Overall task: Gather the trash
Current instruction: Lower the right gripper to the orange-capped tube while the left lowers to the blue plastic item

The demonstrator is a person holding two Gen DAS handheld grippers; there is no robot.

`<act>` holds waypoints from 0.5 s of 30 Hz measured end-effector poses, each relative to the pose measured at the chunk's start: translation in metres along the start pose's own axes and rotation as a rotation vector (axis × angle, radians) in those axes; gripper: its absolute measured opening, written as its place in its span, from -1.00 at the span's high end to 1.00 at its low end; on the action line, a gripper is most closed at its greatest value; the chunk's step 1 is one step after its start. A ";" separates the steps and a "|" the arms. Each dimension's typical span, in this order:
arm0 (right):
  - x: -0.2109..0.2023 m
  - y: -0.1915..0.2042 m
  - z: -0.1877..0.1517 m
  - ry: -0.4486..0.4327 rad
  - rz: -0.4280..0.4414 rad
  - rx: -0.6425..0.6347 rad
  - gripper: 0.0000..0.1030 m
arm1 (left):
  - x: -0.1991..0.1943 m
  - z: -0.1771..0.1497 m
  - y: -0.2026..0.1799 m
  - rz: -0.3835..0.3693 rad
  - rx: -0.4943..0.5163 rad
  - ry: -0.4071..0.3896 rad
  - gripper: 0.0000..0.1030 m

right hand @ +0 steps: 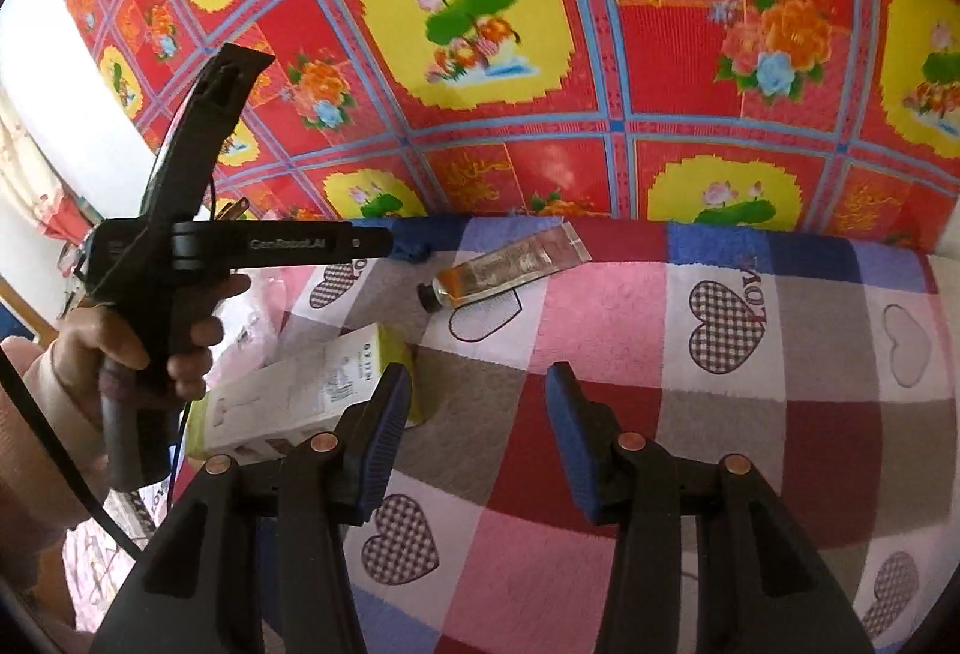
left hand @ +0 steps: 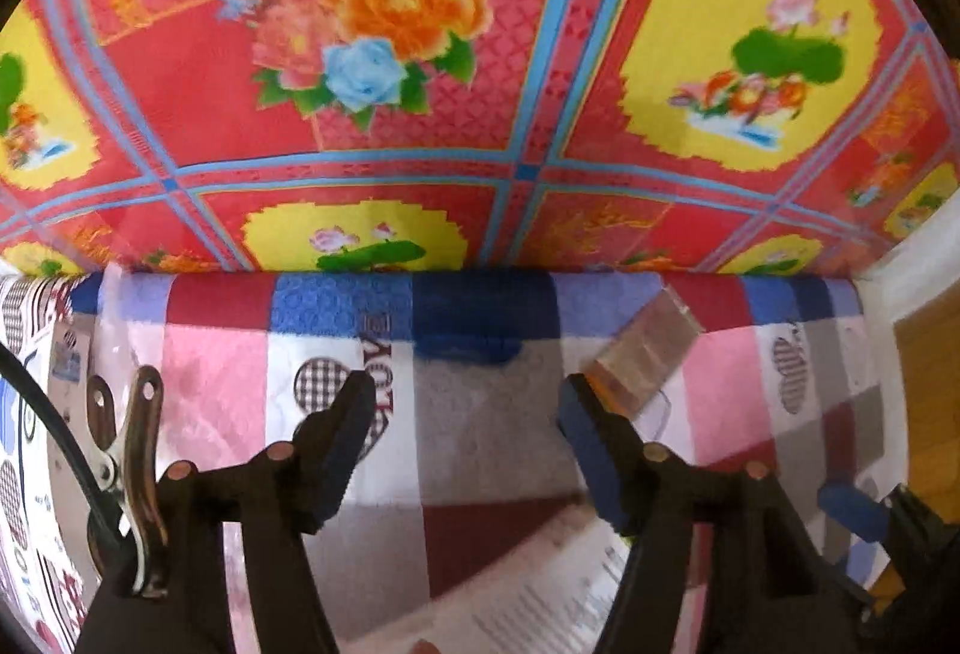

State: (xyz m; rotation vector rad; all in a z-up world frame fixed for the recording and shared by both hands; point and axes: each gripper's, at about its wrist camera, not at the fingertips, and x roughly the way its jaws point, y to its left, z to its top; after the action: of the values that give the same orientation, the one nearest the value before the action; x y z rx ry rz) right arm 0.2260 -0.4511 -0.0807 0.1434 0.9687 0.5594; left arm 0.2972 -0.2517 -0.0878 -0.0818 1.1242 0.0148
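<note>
A squeezed tube (right hand: 504, 267) with an orange body and black cap lies on the checked heart blanket (right hand: 660, 342) near its far edge. In the left wrist view the tube (left hand: 645, 348) sits just past the right fingertip of my left gripper (left hand: 465, 414), which is open with only blanket between its fingers. A white and yellow-green carton (right hand: 300, 396) lies on the blanket beside the left finger of my right gripper (right hand: 480, 414), which is open and empty. A hand holds the left gripper (right hand: 390, 243) at the left, its tip pointing toward the tube.
A red floral cloth (left hand: 420, 54) hangs upright right behind the blanket's far edge. A metal spring clip (left hand: 126, 474) and a black cable (left hand: 54, 426) are at the left. Wooden floor (left hand: 930, 384) shows past the blanket's right edge. The carton (left hand: 528, 588) lies under the left gripper.
</note>
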 end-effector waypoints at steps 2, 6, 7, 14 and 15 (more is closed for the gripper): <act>0.007 -0.004 0.001 0.013 0.011 0.008 0.07 | 0.011 0.003 -0.004 0.007 0.032 0.011 -0.34; 0.017 -0.009 0.002 0.029 0.019 0.016 0.07 | 0.029 0.007 -0.008 -0.009 0.072 0.027 -0.37; 0.018 -0.009 0.003 0.033 0.019 0.016 0.07 | 0.032 0.007 -0.008 -0.009 0.075 0.029 -0.38; 0.030 -0.013 0.006 0.048 0.007 0.037 0.07 | 0.050 0.007 -0.009 -0.006 0.083 0.043 -0.38; 0.031 -0.013 0.006 0.049 0.006 0.040 0.07 | 0.051 0.007 -0.009 -0.006 0.085 0.042 -0.38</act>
State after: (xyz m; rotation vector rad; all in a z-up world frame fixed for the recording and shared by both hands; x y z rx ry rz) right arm 0.2494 -0.4456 -0.1053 0.1693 1.0280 0.5510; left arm 0.3255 -0.2614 -0.1304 -0.0098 1.1650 -0.0404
